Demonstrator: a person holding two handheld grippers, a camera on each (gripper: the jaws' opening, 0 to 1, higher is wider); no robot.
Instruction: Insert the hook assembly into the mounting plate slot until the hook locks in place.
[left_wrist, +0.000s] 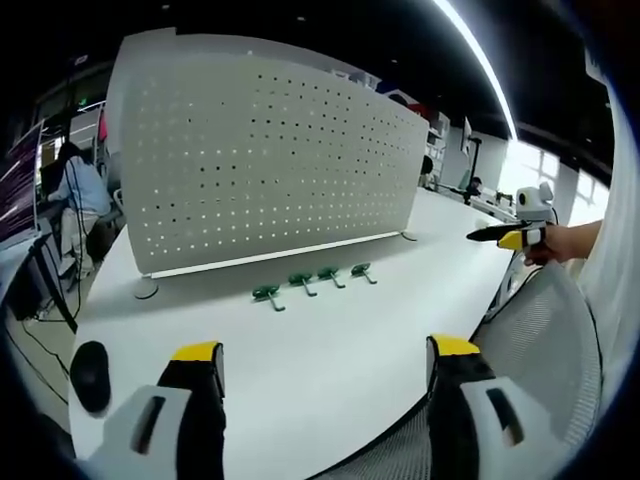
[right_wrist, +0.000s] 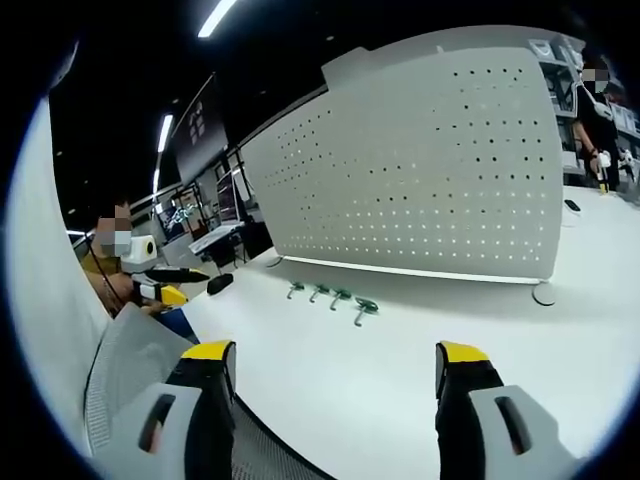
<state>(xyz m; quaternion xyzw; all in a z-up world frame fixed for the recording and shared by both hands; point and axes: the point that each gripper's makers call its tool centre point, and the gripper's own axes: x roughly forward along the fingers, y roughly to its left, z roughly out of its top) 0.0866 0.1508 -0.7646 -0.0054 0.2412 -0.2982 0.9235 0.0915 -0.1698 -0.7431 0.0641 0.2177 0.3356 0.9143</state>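
Note:
A white perforated mounting plate (left_wrist: 270, 160) stands upright on the white table (left_wrist: 330, 350); it also appears in the right gripper view (right_wrist: 420, 160). Several green hooks (left_wrist: 312, 281) lie in a row on the table in front of it, seen from the other side as green hooks (right_wrist: 330, 297). My left gripper (left_wrist: 325, 365) is open over the table's near edge, well short of the hooks, holding nothing. My right gripper (right_wrist: 335, 370) is open too, hovering back from the hooks. In the left gripper view the right gripper (left_wrist: 505, 237) enters from the right in a hand.
A black mouse-like object (left_wrist: 90, 375) lies at the table's left edge. A grey mesh chair back (left_wrist: 540, 340) sits close to me. A person (left_wrist: 75, 195) sits at a desk far left; another person (right_wrist: 600, 120) stands at the far right. The plate has round feet (right_wrist: 545, 293).

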